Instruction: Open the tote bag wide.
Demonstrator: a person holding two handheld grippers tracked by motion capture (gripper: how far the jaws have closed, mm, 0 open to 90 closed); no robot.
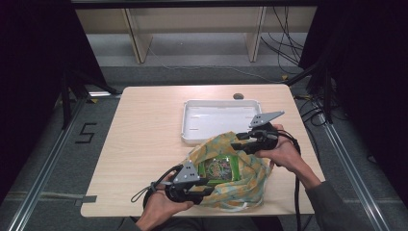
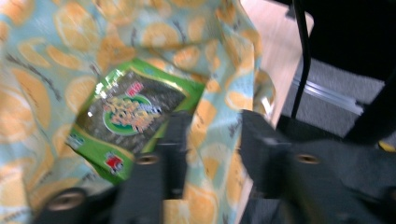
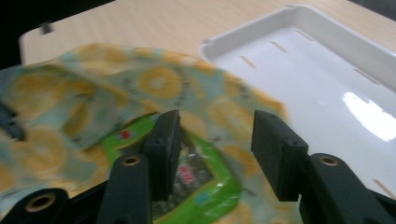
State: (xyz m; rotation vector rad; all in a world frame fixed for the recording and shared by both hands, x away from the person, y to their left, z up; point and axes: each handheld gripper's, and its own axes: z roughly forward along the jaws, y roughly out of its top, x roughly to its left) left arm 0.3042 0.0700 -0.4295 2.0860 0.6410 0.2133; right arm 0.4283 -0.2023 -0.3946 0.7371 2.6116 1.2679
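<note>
— From the high view, the lemon-print bag lies at the table's near edge, touching the white tray, with a green packet inside its mouth.

— The left gripper view catches that packet's round logo, though the lettering blurs past reading. The left gripper has its jaws apart, bag fabric between them.

— The right gripper has its jaws parted above the packet, gripping nothing.

— A floor marking "5" sits left of the table.
</note>
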